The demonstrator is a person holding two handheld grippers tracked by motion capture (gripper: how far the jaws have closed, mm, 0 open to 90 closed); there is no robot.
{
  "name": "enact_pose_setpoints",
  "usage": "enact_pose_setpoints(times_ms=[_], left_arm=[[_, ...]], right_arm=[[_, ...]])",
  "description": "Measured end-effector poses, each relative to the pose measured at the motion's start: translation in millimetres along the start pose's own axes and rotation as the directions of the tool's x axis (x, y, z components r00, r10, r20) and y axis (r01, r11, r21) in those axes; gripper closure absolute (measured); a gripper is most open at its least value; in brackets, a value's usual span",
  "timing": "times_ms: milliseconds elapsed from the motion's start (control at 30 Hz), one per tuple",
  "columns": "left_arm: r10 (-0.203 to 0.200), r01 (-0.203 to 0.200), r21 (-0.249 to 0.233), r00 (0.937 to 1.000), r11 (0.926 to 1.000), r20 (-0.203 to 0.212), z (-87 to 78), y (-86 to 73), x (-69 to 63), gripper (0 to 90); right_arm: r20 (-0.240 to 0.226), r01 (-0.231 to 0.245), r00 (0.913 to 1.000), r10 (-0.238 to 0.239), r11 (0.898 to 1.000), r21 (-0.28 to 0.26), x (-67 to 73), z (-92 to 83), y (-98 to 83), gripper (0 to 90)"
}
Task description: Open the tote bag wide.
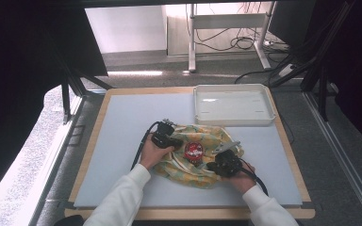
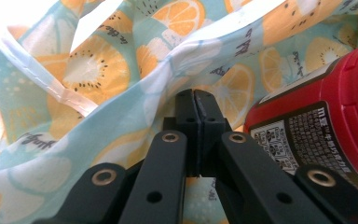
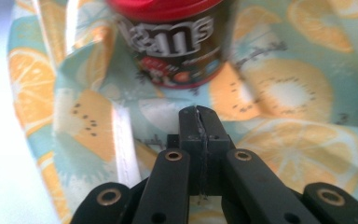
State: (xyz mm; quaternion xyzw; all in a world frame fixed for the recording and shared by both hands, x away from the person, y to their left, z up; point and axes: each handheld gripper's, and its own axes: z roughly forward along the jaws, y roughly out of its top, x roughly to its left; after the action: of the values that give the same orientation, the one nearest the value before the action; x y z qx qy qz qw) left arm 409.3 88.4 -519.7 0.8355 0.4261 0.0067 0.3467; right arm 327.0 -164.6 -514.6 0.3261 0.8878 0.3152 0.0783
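Observation:
A crumpled cloth (image 1: pixel 207 136) printed with orange and kiwi slices lies mid-table, and a red-lidded candy tub (image 1: pixel 194 150) rests on it. My left gripper (image 1: pixel 174 141) sits at the cloth's left edge, beside the tub. In the left gripper view its jaws (image 2: pixel 196 96) are pressed together over a fold of cloth (image 2: pixel 121 70), with the tub (image 2: pixel 326 107) close on the right. My right gripper (image 1: pixel 214 162) is at the cloth's near right. In the right gripper view its jaws (image 3: pixel 199 112) are shut above the cloth (image 3: pixel 284 93), and the tub (image 3: pixel 177 42) is just ahead.
A white tray (image 1: pixel 202 113) stands at the table's back right, beyond the cloth. A pale grey mat (image 1: pixel 122 122) covers the wooden tabletop. Both of the person's forearms, in white sleeves, come in from the near edge.

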Motion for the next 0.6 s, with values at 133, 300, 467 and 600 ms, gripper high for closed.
enact_pose_setpoints(times_ms=[133,300,467,600], left_arm=[[-0.001,0.001,0.002,1.0000,1.0000,0.002,0.9,0.6,0.9,90.0],[-0.010,0.010,0.011,0.9999,0.9999,0.005,4.1,0.4,3.7,90.0],[-0.011,0.011,0.013,0.9999,0.9999,0.005,4.6,0.5,4.0,90.0],[-0.005,0.005,0.013,1.0000,0.9999,0.007,3.1,0.4,3.7,90.0]], right_arm=[[-0.020,0.013,0.9997,-0.013,1.000,0.000,6.1,-1.4,-4.7,89.3],[-0.044,0.031,0.9986,-0.030,0.999,0.012,10.6,-3.3,-10.4,89.3],[-0.054,0.024,0.9983,-0.024,1.000,0.006,9.1,-4.3,-12.5,89.3],[-0.048,0.024,0.9986,-0.024,1.000,0.002,8.0,-5.3,-11.8,89.3]])
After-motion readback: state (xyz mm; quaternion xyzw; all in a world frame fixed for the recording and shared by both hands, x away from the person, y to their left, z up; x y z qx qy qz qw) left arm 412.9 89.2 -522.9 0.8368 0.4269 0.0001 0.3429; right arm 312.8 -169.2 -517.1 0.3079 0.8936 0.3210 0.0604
